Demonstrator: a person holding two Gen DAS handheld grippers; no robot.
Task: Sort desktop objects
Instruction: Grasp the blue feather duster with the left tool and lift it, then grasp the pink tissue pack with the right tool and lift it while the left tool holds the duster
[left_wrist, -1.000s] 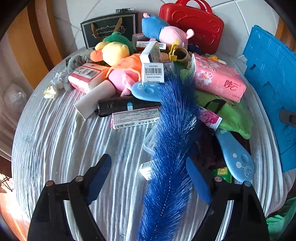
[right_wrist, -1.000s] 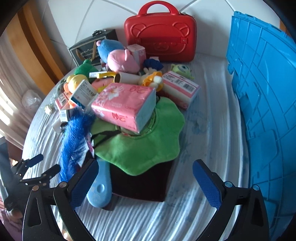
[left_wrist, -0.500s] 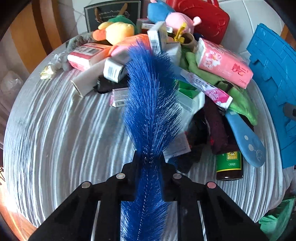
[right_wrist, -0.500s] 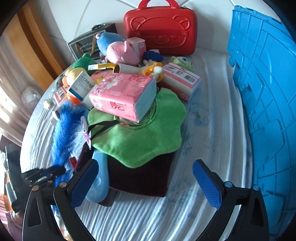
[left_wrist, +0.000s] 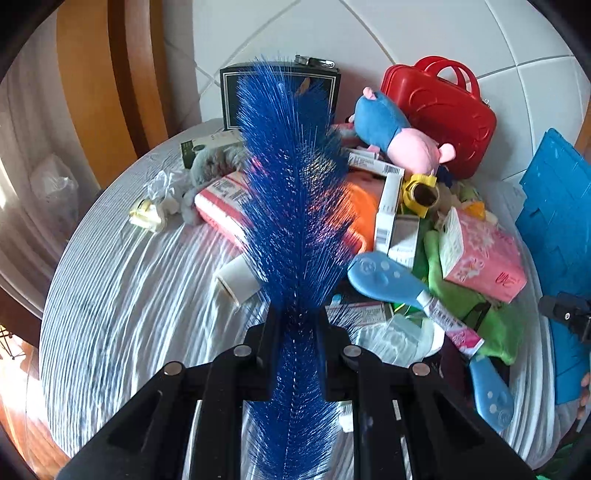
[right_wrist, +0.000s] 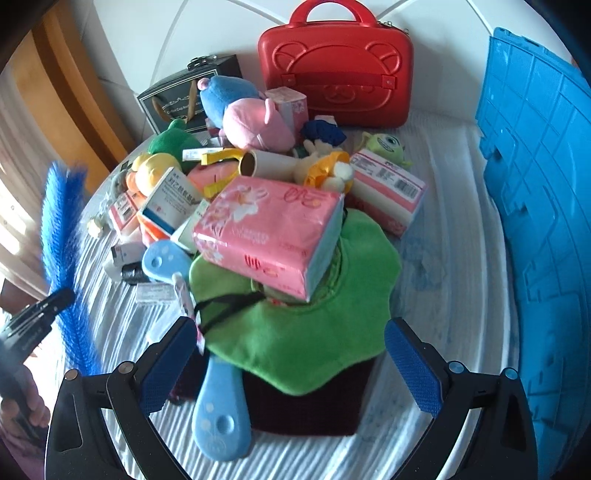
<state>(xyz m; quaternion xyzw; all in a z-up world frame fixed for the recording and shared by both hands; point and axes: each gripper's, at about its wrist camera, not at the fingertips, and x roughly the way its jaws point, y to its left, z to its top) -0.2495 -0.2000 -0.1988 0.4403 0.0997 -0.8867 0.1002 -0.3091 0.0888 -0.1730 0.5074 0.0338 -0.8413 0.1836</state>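
My left gripper is shut on a blue bristle brush and holds it lifted above the table, bristles pointing up and away. The brush also shows at the left in the right wrist view. My right gripper is open and empty, hovering over a green cloth with a pink tissue pack on it. A pile of toys, boxes and a light blue paddle lies on the white tablecloth.
A red bear case and a dark gift box stand at the back by the wall. A blue crate stands at the right. A pig plush and small cartons top the pile. Wooden furniture is at left.
My left gripper closed on the blue brush, then lifted it off the pile and tilted it upward. My right gripper moved slightly forward over the green cloth, still open.
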